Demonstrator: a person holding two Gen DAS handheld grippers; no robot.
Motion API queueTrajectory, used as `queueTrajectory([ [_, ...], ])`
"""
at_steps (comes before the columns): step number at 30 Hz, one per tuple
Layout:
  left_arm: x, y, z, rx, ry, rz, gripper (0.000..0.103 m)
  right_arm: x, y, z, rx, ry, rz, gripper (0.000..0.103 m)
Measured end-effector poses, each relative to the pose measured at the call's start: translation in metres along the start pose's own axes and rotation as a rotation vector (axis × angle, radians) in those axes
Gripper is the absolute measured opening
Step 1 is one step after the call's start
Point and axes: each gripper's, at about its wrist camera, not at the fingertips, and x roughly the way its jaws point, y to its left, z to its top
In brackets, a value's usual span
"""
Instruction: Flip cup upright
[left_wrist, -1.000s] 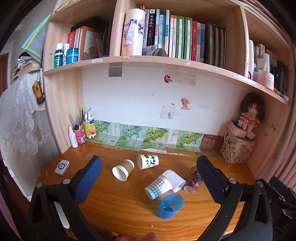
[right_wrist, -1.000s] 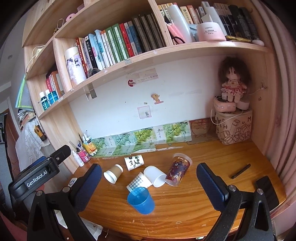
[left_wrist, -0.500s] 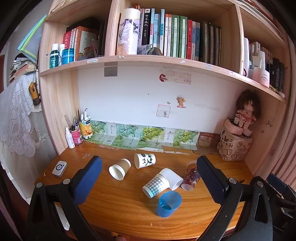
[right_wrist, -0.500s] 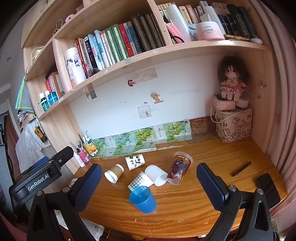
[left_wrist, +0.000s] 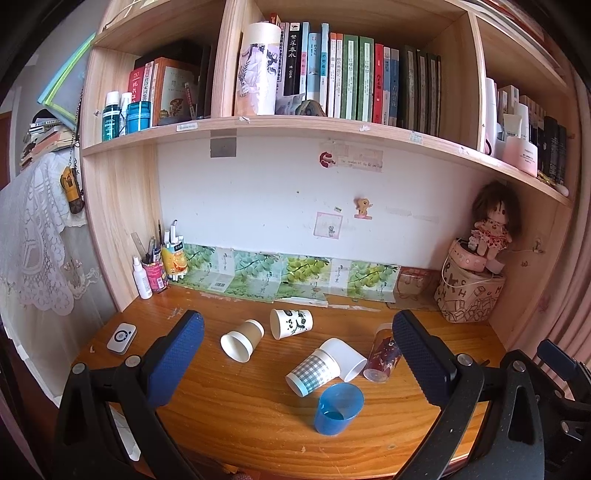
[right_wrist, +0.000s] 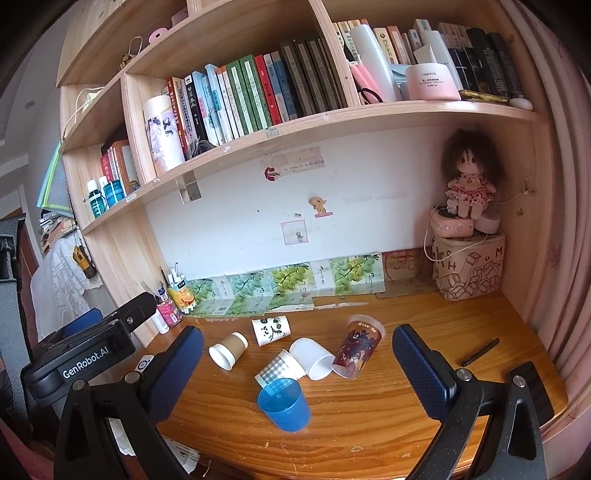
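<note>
Several cups lie on their sides on the wooden desk (left_wrist: 229, 413): a blue plastic cup (left_wrist: 337, 408) (right_wrist: 284, 404) nearest me, a checked paper cup (left_wrist: 312, 372) (right_wrist: 276, 369), a white cup (left_wrist: 343, 359) (right_wrist: 312, 358), a red patterned clear cup (left_wrist: 382, 356) (right_wrist: 358, 347), a brown paper cup (left_wrist: 242, 339) (right_wrist: 228, 350) and a panda-print cup (left_wrist: 291, 323) (right_wrist: 270, 329). My left gripper (left_wrist: 297, 363) is open and empty, back from the cups. My right gripper (right_wrist: 297, 369) is open and empty, also held back above the desk's front edge.
A patterned box (left_wrist: 469, 293) with a doll (left_wrist: 493, 225) stands at the back right. Pen pots and bottles (left_wrist: 159, 266) stand at the back left. A small white device (left_wrist: 121, 333) lies left. A black pen (right_wrist: 480, 352) and dark phone (right_wrist: 532, 395) lie right. A bookshelf (left_wrist: 332, 127) overhangs the desk.
Both grippers have drawn back and risen slightly, so the cups look a little smaller and lower in view. The cups have not moved. Both grippers stay open.
</note>
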Motion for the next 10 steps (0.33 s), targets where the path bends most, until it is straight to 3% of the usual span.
queueTrajectory([
  [10, -0.0054, -0.0032, 0.0038, 0.034, -0.017, 0.019, 0.102, 0.0042, -0.0013, -0.0036, 0.041, 0.004, 0.05, 0.102],
])
